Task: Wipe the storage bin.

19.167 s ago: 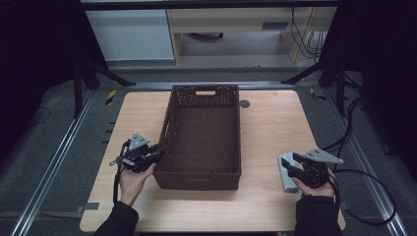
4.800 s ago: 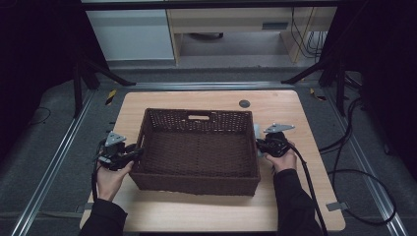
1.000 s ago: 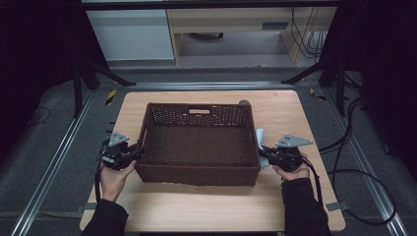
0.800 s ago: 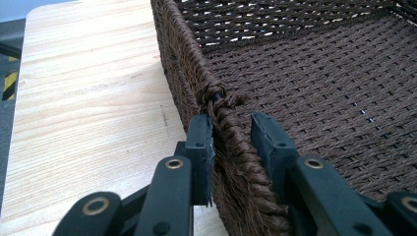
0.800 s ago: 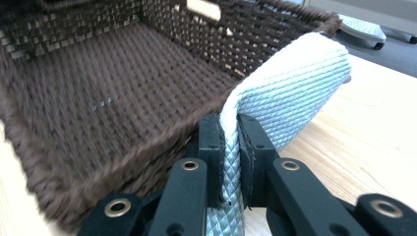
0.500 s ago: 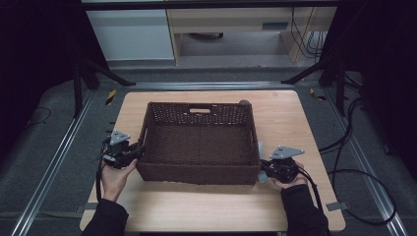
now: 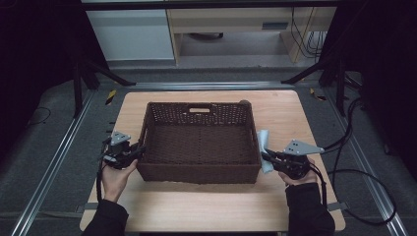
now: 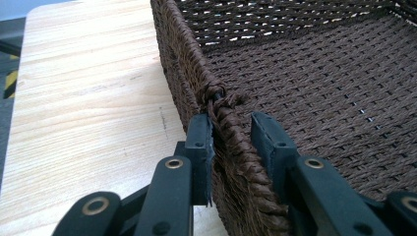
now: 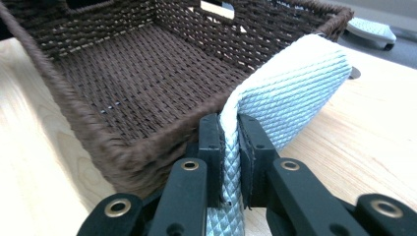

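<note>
Item 1, wicker basket [image 7: 199, 172]: dark brown, rectangular, open-topped, standing flat in the middle of my bench [image 7: 206, 211] with its long side across. A cut-out handle slot shows in the far wall. I see nothing lying on its woven floor.

Item 2, left claw [image 8: 231, 130]: I have it at the basket's left short wall, one jaw outside the braided rim and one inside. The outer jaw lies against the weave; the inner jaw stands a little off it, with a gap visible. So the claw straddles the rim, parted, not pinched tight. In the high view it [image 7: 139, 150] sits at the left wall, nearer the front corner.

Item 3, right claw [image 9: 229, 132]: closed on a folded pale blue-grey cloth [image 9: 290, 93] with a quilted diamond texture. The fold rises up from between the jaws and leans toward the basket's right wall; whether it touches the rim I cannot tell. In the high view the cloth [image 7: 263, 147] stands just beside the basket's right wall, outside it, with my right claw [image 7: 268, 158] below it near the front right corner.

Item 4, bench: light wood top, bare around the basket.
</note>
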A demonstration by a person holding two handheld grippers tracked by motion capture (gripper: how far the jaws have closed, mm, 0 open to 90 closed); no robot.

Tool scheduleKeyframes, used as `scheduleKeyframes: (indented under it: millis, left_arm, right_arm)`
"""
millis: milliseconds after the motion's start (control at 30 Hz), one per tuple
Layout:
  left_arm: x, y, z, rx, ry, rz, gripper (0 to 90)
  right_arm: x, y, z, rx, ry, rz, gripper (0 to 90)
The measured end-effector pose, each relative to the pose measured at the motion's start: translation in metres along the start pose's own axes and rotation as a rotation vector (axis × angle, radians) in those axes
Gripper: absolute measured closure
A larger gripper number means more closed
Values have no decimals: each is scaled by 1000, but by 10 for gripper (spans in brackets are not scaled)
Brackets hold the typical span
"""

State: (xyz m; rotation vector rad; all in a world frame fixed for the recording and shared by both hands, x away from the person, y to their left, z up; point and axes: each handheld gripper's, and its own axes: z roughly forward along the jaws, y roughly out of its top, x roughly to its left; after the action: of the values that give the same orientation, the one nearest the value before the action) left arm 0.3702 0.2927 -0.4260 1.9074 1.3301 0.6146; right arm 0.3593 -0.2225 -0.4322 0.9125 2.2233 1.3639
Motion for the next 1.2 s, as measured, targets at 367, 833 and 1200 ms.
scheduleKeyframes:
  millis: [367, 833, 1200]
  left_arm:
    - [0, 1, 0, 5, 1, -1, 697]
    - [1, 1, 0, 6, 0, -1, 695]
    - [2, 1, 0, 10, -11, -11, 687]
  right_arm:
    - [-1, -32, 29, 183, 37, 29, 821]
    - [4, -3, -5, 3, 16, 4, 822]
    - [7, -35, 6, 151, 41, 28, 822]
